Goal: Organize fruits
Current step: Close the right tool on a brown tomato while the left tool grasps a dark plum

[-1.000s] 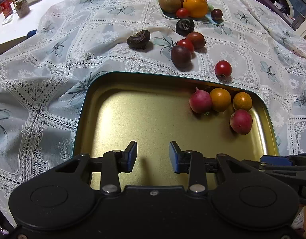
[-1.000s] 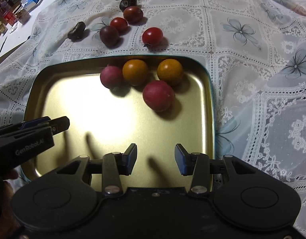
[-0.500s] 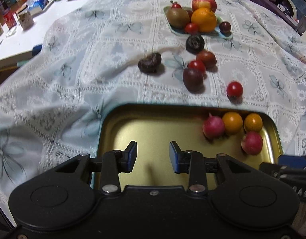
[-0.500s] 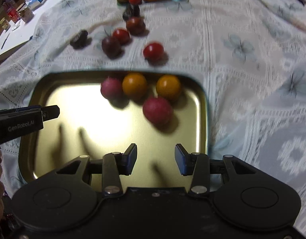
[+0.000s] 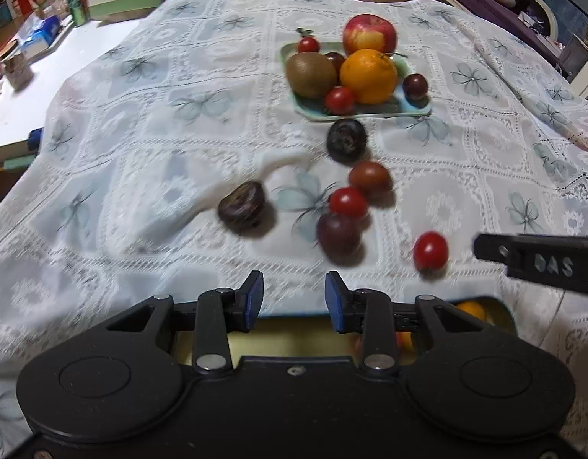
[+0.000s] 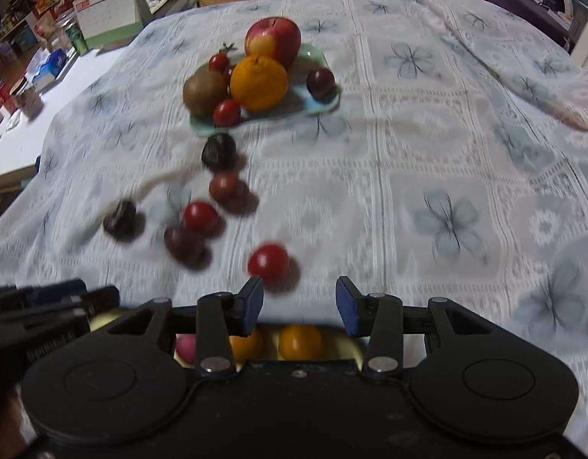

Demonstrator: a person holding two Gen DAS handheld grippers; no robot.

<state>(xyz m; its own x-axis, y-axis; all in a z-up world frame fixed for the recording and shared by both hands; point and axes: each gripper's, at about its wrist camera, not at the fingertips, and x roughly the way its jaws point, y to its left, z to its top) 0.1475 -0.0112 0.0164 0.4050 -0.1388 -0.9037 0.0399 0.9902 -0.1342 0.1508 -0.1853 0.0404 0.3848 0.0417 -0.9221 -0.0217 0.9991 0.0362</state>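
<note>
Lace-clothed worktop (image 5: pixel 148 122); gold tray (image 5: pixel 294 329) at near edge, largely hidden by both claws. Left claw (image 5: pixel 294 298) and right claw (image 6: pixel 299 302): parted, holding nothing. Green plate (image 5: pixel 412 109) carries apple, orange, kiwi. Cherry tomato (image 6: pixel 268 261) lies just beyond right claw.

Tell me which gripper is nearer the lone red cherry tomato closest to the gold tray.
Right. The right gripper sits just behind the red cherry tomato, nearly lined up; the left gripper is farther off, with the tomato ahead to its right.
</note>
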